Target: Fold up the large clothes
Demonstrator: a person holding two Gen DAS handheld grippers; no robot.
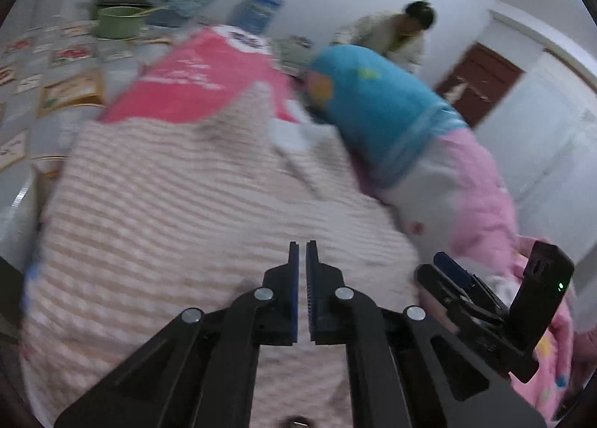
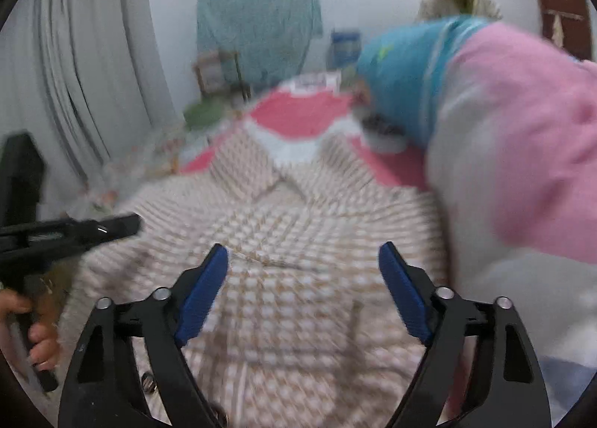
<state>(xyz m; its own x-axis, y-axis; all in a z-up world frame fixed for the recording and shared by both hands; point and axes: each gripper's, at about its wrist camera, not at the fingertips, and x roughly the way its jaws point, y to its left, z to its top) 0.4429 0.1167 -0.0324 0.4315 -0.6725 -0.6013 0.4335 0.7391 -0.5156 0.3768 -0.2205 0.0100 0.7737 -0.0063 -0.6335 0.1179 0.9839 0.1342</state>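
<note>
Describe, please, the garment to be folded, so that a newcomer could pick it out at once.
Start from the bed with the red and white cover. Spread across its near half, straight ahead of both grippers, lies the checked shirt, its collar pointing away. Its small beige and white checks set it apart from the pink quilt and blue cushion heaped to its right.

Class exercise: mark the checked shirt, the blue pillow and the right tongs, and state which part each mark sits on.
checked shirt (image 2: 298, 249): right wrist view, on the chest panel below the collar.
blue pillow (image 1: 377, 107): left wrist view, on its broad blue side.
right tongs (image 2: 304, 262): right wrist view, midway between the spread blue tips.
</note>
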